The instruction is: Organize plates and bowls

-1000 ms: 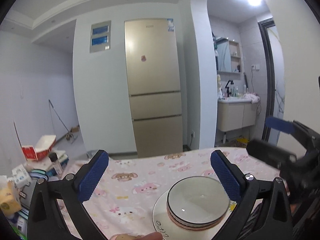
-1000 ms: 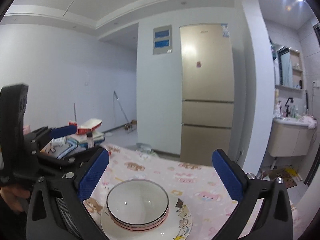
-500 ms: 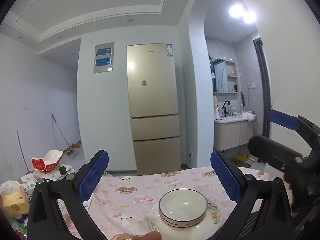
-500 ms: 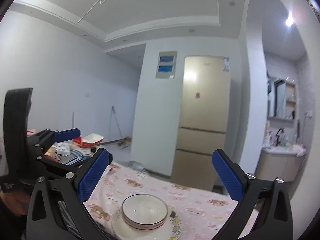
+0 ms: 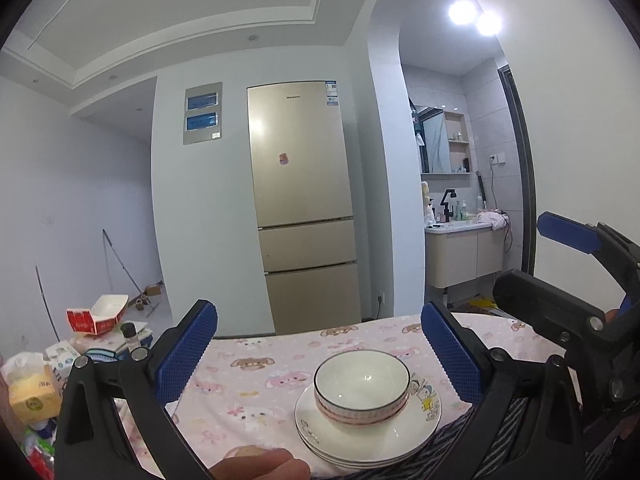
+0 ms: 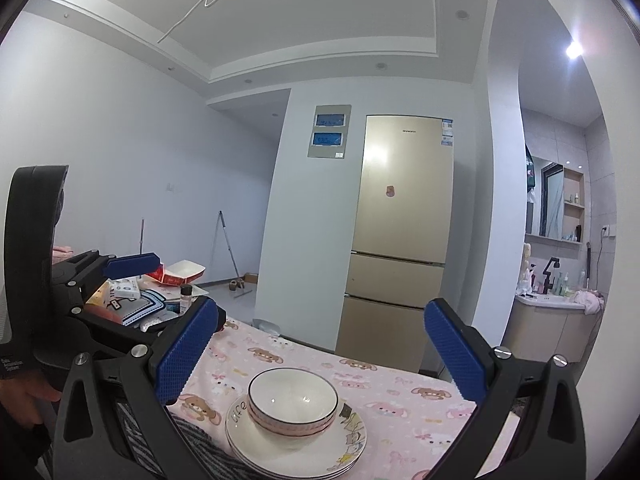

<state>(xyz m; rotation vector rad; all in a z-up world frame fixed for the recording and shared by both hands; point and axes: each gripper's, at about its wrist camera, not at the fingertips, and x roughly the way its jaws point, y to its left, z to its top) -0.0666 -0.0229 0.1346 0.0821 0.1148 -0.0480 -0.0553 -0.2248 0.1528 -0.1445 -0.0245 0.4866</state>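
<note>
Left wrist view showed the left gripper [image 5: 318, 350] and right gripper [image 6: 320, 344] fingers spread wide, empty — stacked white dark-rimmed ceramic bowls [image 5: 362, 390] sat on stacked white plates [image 5: 316, 420] upon the pink cartoon-print worktop [image 5: 256, 364]. Stacking looked finished; withdrawal seemed next.

I count two bowls [image 5: 361, 388] nested one inside the other, near my edge of the table [image 5: 256, 384]. Under them sits a stack of plates [image 6: 296, 446]; from their rims I make out three, though I cannot be sure of it. I hold two grippers, the left gripper [image 5: 318, 350] and the right gripper [image 6: 320, 346], each with two blue-padded fingers. Beyond the table's far edge stands one fridge [image 5: 304, 204] with three doors.
</note>
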